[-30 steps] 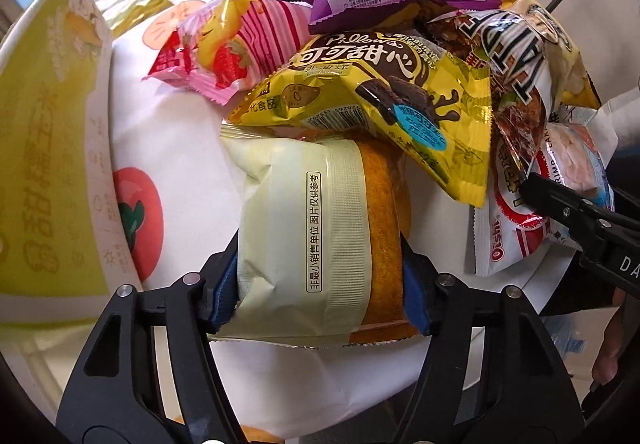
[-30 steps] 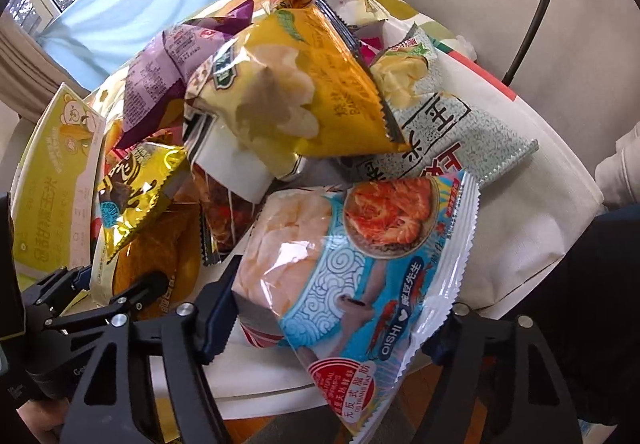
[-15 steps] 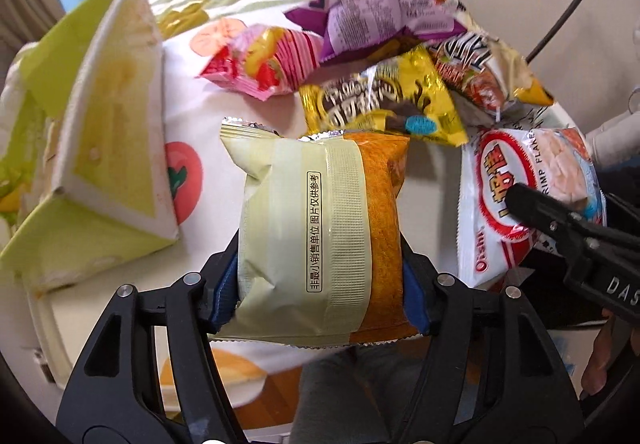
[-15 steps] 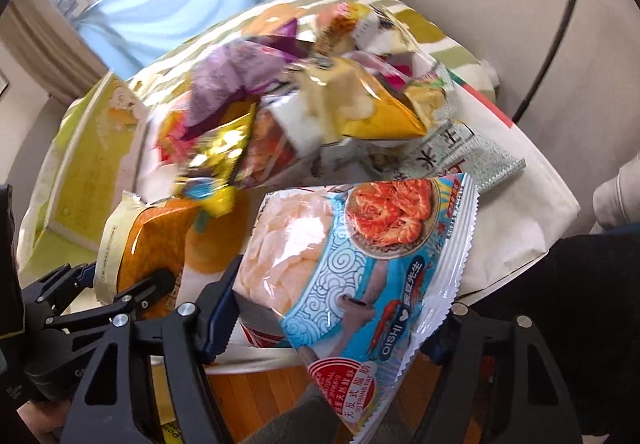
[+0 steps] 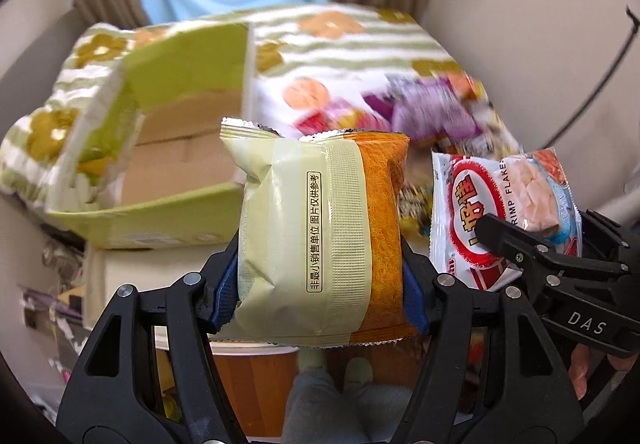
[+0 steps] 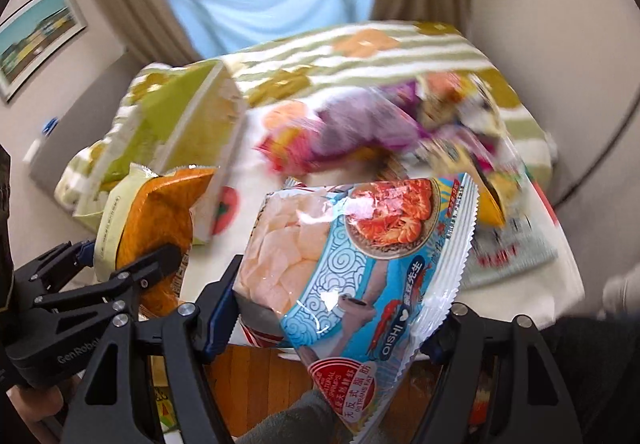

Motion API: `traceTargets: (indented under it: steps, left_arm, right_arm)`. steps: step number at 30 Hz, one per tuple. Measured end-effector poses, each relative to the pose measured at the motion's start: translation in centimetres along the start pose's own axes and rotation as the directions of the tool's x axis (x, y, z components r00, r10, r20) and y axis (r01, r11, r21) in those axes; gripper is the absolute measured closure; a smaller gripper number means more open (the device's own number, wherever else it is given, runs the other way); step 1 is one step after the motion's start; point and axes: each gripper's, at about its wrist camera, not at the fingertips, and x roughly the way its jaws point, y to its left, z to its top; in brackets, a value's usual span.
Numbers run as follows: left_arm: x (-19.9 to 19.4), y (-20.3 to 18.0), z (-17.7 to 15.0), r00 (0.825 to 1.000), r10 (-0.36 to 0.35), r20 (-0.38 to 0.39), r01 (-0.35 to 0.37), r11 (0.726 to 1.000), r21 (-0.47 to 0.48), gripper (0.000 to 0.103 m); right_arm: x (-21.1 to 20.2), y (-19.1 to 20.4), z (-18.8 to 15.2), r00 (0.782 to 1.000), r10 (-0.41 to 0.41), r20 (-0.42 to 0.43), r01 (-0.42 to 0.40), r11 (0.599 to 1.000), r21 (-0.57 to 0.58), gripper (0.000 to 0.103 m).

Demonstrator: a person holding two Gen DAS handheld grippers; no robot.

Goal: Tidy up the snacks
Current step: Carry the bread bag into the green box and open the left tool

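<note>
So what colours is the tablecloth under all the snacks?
The tablecloth is white with green stripes and orange and mustard flowers, clearest in the right wrist view.

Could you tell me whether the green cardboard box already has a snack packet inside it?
No, the green cardboard box shows only bare brown cardboard inside.

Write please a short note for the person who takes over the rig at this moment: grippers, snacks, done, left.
Left gripper: shut on the cake pack, held in the air.
Right gripper: shut on the shrimp chips bag, also in the air.
Green box: open on the table's left side, looks almost empty.
Snack pile: on the tablecloth, unsorted.
Left: probably both packs into the box, then the pile.
</note>
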Motion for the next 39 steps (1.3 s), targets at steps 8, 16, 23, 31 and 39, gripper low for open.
traceTargets:
  steps: [8,16,23,31,39]
  left_arm:
    - [-3.1,7.4,3.6,0.993,0.085,0.079,-0.077,0.991,-0.108,0.040]
    - [-0.4,16.6,7.7,0.989,0.142,0.037,-0.137,0.983,-0.125,0.040]
    - [5.2,21.2,10.1,0.993,0.100,-0.063,-0.104,0.993,-0.061,0.040]
    - [10.9,22.0,10.1,0.981,0.044,-0.187,-0.036,0.998,0.048,0.040]
    - [11.0,21.5,8.9,0.977,0.079,-0.200,-0.054,0.991,0.126,0.003]
  right_arm:
    - [-0.5,6.6,5.3,0.993,0.119,0.023,-0.114,0.979,-0.169,0.034]
    - [2.6,15.0,10.2,0.987,0.160,0.027,-0.147,0.953,-0.267,0.034]
    - [7.0,20.3,12.2,0.993,0.120,-0.003,-0.116,0.957,-0.266,0.034]
    - [10.5,22.1,12.9,0.999,-0.002,-0.037,-0.007,0.971,-0.238,0.034]
    - [12.3,21.9,13.1,0.995,-0.078,-0.063,0.062,0.971,-0.230,0.034]
